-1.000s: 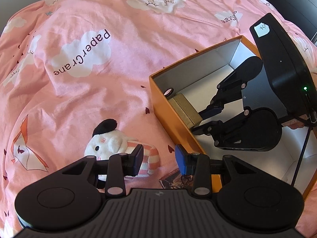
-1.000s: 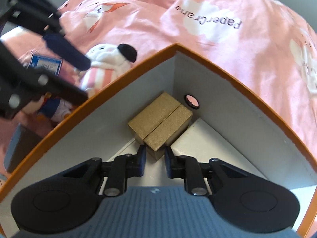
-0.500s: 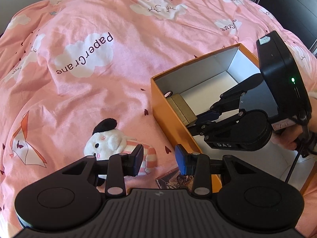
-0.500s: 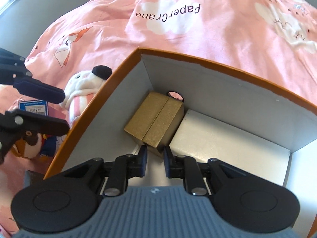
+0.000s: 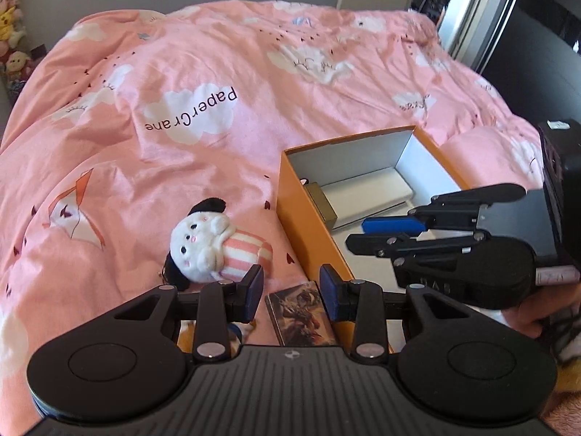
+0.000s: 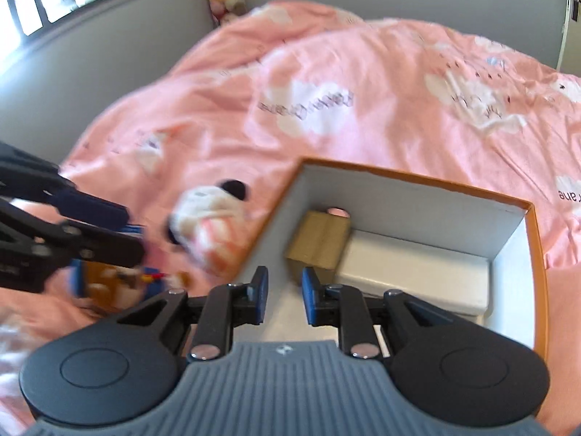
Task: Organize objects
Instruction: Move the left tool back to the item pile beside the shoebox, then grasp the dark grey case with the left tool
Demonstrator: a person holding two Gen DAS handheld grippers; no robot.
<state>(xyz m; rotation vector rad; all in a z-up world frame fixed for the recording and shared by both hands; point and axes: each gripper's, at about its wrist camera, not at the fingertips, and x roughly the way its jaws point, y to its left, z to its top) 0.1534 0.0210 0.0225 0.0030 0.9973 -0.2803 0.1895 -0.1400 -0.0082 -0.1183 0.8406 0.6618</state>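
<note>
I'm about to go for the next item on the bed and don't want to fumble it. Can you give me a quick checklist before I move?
1. Left gripper open and empty: ok.
2. Right gripper open, nothing between its fingers: ok.
3. Gold box already in the orange box, in a corner beside the white box: ok.
4. Free floor space left in the orange box: ok.
5. Plush toy on the duvet, unobstructed: ok.
6. Card pack lies right under the left gripper; whether more items sit below it: cannot tell.
</note>
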